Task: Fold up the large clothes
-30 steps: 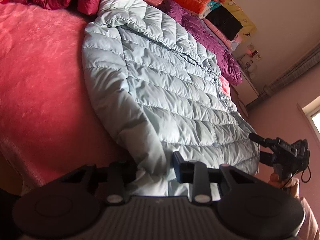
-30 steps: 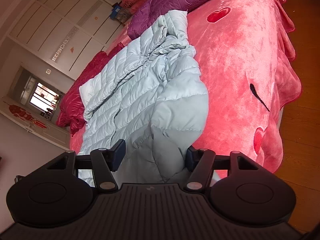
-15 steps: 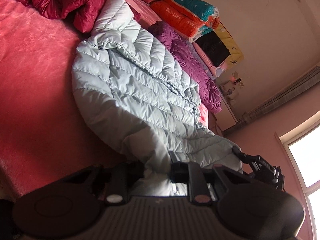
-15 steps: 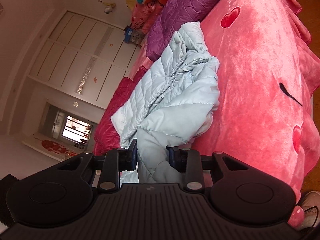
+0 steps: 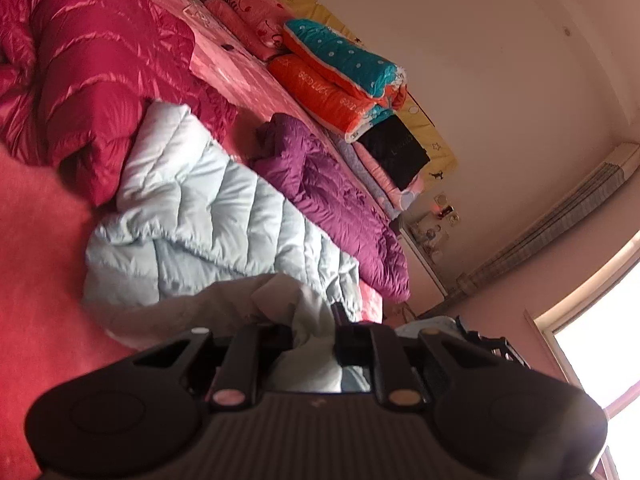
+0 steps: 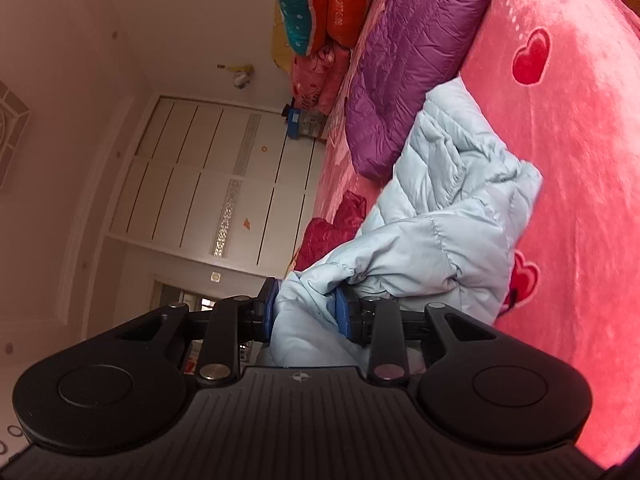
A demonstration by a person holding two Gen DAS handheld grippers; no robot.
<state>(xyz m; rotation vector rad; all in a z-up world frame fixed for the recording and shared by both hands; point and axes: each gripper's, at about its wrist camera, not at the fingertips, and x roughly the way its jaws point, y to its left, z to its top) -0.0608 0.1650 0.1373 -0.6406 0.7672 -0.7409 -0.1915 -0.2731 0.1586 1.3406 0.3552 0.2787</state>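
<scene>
A light blue quilted down jacket (image 5: pixel 208 208) lies on the pink plush bed cover (image 5: pixel 32 280), its near end lifted off the bed and bunched up. My left gripper (image 5: pixel 312 332) has a fold of that near end between its fingers, and its jaws are closing on the fabric. In the right wrist view the same jacket (image 6: pixel 448 208) rises from the bed to my right gripper (image 6: pixel 306 306), whose blue pads (image 6: pixel 341 312) are shut on a thick wad of the pale fabric. The jacket's hood end rests on the bed.
A crimson down jacket (image 5: pixel 92 60) lies beside the hood and a purple one (image 5: pixel 332 200) along the far side. Folded quilts (image 5: pixel 340 72) are stacked at the headboard. A white wardrobe (image 6: pixel 208 176) stands across the room. The heart-patterned cover (image 6: pixel 580 160) spreads to the right.
Both grippers have risen with the jacket's near end, which has bunched up toward the hood. The right jaws went from wide around the fabric to shut on it.
</scene>
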